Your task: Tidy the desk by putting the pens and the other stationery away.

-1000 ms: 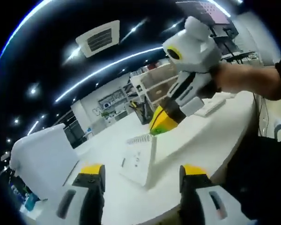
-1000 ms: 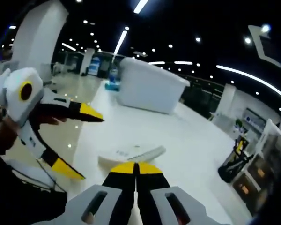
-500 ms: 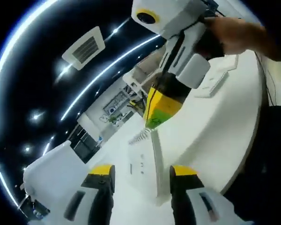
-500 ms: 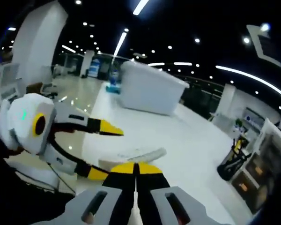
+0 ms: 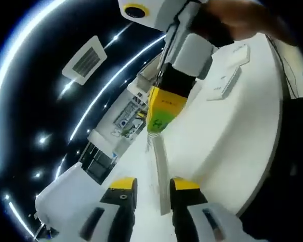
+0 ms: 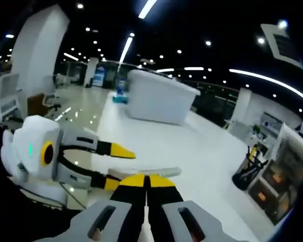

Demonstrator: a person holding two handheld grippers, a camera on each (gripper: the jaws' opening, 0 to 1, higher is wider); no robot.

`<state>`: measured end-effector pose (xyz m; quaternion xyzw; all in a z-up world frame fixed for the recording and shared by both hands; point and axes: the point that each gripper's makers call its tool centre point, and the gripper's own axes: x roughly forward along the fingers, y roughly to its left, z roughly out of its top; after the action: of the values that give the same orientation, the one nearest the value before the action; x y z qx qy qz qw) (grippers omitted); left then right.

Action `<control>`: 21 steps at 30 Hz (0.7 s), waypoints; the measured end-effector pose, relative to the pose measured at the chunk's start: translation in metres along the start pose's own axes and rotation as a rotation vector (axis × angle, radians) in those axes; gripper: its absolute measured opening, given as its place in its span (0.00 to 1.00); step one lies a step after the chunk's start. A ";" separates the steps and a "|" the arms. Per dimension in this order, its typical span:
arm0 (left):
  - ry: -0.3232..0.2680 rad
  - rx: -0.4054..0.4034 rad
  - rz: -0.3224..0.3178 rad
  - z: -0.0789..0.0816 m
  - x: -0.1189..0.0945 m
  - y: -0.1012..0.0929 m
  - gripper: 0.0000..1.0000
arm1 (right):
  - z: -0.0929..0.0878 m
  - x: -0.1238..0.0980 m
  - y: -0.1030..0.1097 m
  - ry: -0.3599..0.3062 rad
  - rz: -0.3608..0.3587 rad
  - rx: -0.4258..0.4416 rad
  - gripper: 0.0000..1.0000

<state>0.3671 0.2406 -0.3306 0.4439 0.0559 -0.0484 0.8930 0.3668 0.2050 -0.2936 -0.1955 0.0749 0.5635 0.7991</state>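
The left gripper (image 5: 149, 185) is holding its yellow-tipped jaws spread to either side of a thin white spiral-bound notebook (image 5: 159, 174), which is standing on edge on the white bench (image 5: 227, 136). Over the last second those jaws have been narrowing: they were well apart around the notebook and are now sitting just beside its two faces, though whether they are touching it yet cannot be told.

The right gripper (image 6: 147, 181) is keeping its jaws pressed together. In the left gripper view its yellow tip (image 5: 160, 113) is bearing on the notebook's top edge by the wire spiral, so it is probably propping the notebook upright. In that time the notebook has been going from a leaning slab to a nearly edge-on strip between the left jaws.

In the right gripper view the left gripper (image 6: 113, 166) is reaching in from the left, one jaw above and one below the pale notebook (image 6: 159, 172).

This looks like a handover: the left gripper is closing in to pinch while the right steadies, and the notebook is not yet put away. Farther off, a flat white keyboard (image 5: 230, 75) is lying on the bench.
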 end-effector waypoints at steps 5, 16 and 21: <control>0.000 0.037 -0.006 0.002 0.001 -0.003 0.22 | -0.001 -0.003 0.000 0.000 -0.001 0.006 0.00; -0.006 0.109 -0.006 0.007 0.001 -0.006 0.11 | 0.001 -0.010 0.000 -0.012 0.002 0.030 0.00; 0.004 0.213 0.034 0.010 0.001 -0.006 0.11 | 0.000 -0.012 -0.001 -0.009 -0.003 0.035 0.00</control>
<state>0.3679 0.2292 -0.3295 0.5372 0.0448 -0.0377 0.8414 0.3630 0.1939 -0.2896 -0.1790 0.0808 0.5620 0.8035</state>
